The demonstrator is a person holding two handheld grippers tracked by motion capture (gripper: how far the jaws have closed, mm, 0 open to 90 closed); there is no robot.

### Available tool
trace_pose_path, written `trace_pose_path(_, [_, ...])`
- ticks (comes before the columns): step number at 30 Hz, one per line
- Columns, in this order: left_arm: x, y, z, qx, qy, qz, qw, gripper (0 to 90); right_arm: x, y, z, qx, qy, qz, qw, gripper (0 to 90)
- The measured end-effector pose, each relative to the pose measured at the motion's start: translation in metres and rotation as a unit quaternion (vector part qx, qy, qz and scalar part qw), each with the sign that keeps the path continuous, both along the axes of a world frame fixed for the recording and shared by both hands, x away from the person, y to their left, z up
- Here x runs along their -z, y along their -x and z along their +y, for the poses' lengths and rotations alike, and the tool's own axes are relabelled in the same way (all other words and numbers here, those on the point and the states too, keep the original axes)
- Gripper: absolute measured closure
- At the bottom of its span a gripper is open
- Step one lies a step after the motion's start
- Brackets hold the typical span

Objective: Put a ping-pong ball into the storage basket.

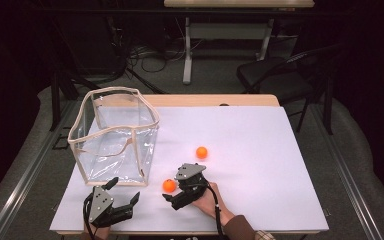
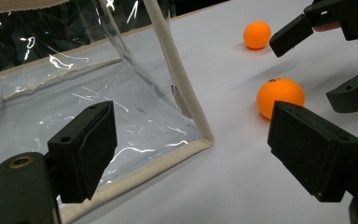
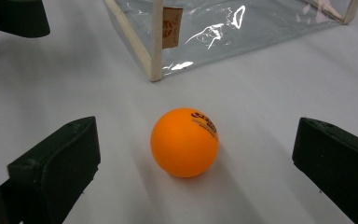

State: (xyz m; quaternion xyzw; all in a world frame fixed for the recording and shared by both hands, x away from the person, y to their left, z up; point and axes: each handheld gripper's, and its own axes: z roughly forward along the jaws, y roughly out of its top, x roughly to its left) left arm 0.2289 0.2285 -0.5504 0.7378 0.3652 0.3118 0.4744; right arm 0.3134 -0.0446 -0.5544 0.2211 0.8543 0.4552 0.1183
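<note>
Orange table-tennis ball [image 1: 169, 185] lies on the white desk [image 1: 260, 150] near the clear plastic bag [image 1: 115, 135] — right gripper [image 1: 171, 192] beside it. Right gripper view: fingers [image 3: 56, 163] wide apart, empty, flanking it — a lopsided close could roll it away. Left gripper [image 2: 191, 158]: open, empty.

1. The ball [image 3: 184, 142] before my right gripper [image 3: 196, 163] is smooth orange plastic with a soft sheen.
2. The bag [image 1: 115, 137] is glossy clear plastic, edged in matt cream cloth.
3. My worktop [image 1: 260, 165] is matt white.
</note>
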Motion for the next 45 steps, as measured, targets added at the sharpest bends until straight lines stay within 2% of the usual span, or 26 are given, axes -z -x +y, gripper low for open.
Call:
trace_pose_path(2, [0.0, 0.0, 0.0, 0.0, 0.0, 0.0, 1.0, 15.8, 0.0, 0.0, 0.0, 0.0, 0.0, 0.0, 1.0, 2.9])
trace_pose_path(7, [0.0, 0.0, 0.0, 0.001, 0.001, 0.001, 1.0, 15.8, 0.001, 0.0, 0.003, -0.004, 0.003, 0.0, 1.0, 11.6])
trace_pose_path(10, [0.0, 0.0, -0.001, 0.001, 0.002, 0.001, 1.0, 15.8, 0.004, -0.001, 0.006, -0.004, 0.015, 0.007, 0.9998, 20.8])
trace_pose_path(11, [0.0, 0.0, 0.0, 0.002, 0.001, 0.001, 1.0, 15.8, 0.004, -0.001, 0.006, -0.004, 0.015, 0.007, 0.9998, 20.8])
trace_pose_path(12, [0.0, 0.0, -0.001, 0.001, 0.002, 0.001, 1.0, 15.8, 0.006, -0.002, 0.008, -0.005, 0.02, 0.013, 0.9997, 26.7])
trace_pose_path(13, [0.0, 0.0, 0.0, 0.001, 0.001, 0.0, 1.0, 15.8, 0.006, -0.002, 0.008, -0.005, 0.02, 0.013, 0.9997, 26.7])
trace_pose_path(14, [0.0, 0.0, 0.0, 0.001, 0.001, -0.001, 1.0, 15.8, 0.009, -0.004, 0.009, -0.001, 0.026, 0.022, 0.9994, 30.4])
trace_pose_path(16, [0.0, 0.0, 0.0, 0.001, 0.001, 0.0, 1.0, 15.8, 0.009, -0.004, 0.009, -0.004, 0.027, 0.022, 0.9994, 31.7])
trace_pose_path(17, [0.0, 0.0, 0.0, 0.001, 0.002, 0.0, 1.0, 15.8, 0.011, -0.006, 0.01, -0.002, 0.033, 0.031, 0.999, 33.8])
trace_pose_path(30, [0.0, 0.0, 0.0, 0.001, 0.002, 0.001, 1.0, 15.8, 0.012, -0.005, 0.013, -0.009, 0.056, 0.026, 0.9981, 49.9])
trace_pose_path(45, [0.0, 0.0, 0.0, 0.0, 0.002, -0.001, 1.0, 15.8, 0.002, -0.005, 0.009, 0.0, 0.059, 0.007, 0.9982, 50.0])
